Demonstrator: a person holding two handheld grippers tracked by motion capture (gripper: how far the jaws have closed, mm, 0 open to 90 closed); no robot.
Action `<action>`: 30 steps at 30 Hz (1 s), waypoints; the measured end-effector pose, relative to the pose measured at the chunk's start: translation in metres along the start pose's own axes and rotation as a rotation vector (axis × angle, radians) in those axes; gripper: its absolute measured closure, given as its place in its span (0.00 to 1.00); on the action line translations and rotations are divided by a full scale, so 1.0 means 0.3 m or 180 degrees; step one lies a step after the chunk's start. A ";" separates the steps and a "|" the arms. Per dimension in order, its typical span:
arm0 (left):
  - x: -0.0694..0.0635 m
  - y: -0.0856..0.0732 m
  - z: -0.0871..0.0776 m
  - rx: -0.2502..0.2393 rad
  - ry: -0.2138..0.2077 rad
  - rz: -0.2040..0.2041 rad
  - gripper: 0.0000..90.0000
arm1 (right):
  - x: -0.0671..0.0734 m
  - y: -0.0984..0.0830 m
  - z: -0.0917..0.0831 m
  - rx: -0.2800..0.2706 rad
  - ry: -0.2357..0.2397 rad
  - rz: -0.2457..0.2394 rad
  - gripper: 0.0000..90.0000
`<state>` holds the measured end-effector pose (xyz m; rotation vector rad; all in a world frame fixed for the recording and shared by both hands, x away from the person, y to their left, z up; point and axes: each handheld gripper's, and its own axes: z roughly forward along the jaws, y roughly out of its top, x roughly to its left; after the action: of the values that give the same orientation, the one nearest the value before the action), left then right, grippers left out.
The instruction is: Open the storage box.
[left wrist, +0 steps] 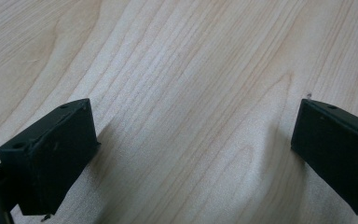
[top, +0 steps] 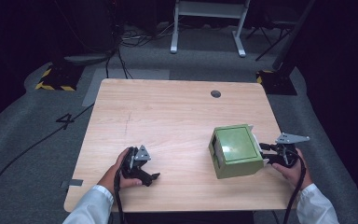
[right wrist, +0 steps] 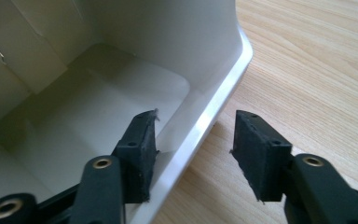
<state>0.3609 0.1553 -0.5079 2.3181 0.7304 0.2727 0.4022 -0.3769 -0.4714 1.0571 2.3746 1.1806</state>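
Right gripper view shows the right gripper (right wrist: 196,154) straddling the rim of the green box (top: 235,150) on the table (top: 168,116), jaws apart and not yet pinching, seemingly to grab its wall, while the left gripper (left wrist: 193,154) rests open on bare wood.

I see a pale green box (top: 235,150) with a cream-white inside (right wrist: 98,102) on my light wood-grain surface (top: 168,116). Both grippers are black, left (top: 150,176) and right (top: 266,154), each topped with a grey plate. My sleeves are white.
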 end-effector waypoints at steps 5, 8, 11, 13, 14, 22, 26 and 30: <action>0.000 0.000 0.000 0.0001 0.0000 0.0006 0.00 | -0.008 -0.010 -0.008 -0.0028 0.0013 0.0026 0.64; 0.000 0.000 0.000 0.0002 0.0002 0.0001 0.00 | -0.011 -0.011 -0.009 -0.0032 0.0018 0.0040 0.64; 0.000 0.000 0.000 0.0003 0.0001 0.0001 0.00 | -0.018 -0.015 -0.013 -0.0037 0.0010 0.0077 0.65; 0.000 0.000 0.000 0.0002 0.0001 0.0001 0.00 | -0.024 -0.019 -0.016 -0.0041 0.0006 0.0101 0.65; 0.000 0.000 0.000 0.0002 0.0001 0.0001 0.00 | -0.027 -0.020 -0.017 -0.0037 0.0000 0.0095 0.65; 0.000 0.000 0.000 0.0002 0.0001 -0.0001 0.00 | -0.053 -0.038 -0.034 -0.0049 -0.0054 0.0165 0.67; 0.000 0.000 0.000 0.0000 -0.0001 0.0000 0.00 | -0.061 -0.044 -0.038 -0.0055 -0.0058 0.0175 0.67; 0.000 0.000 0.000 0.0002 0.0001 -0.0001 0.00 | -0.076 -0.055 -0.046 -0.0057 -0.0073 0.0200 0.67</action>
<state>0.3609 0.1553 -0.5079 2.3185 0.7311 0.2727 0.4024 -0.4076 -0.4770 1.1409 2.3250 1.2022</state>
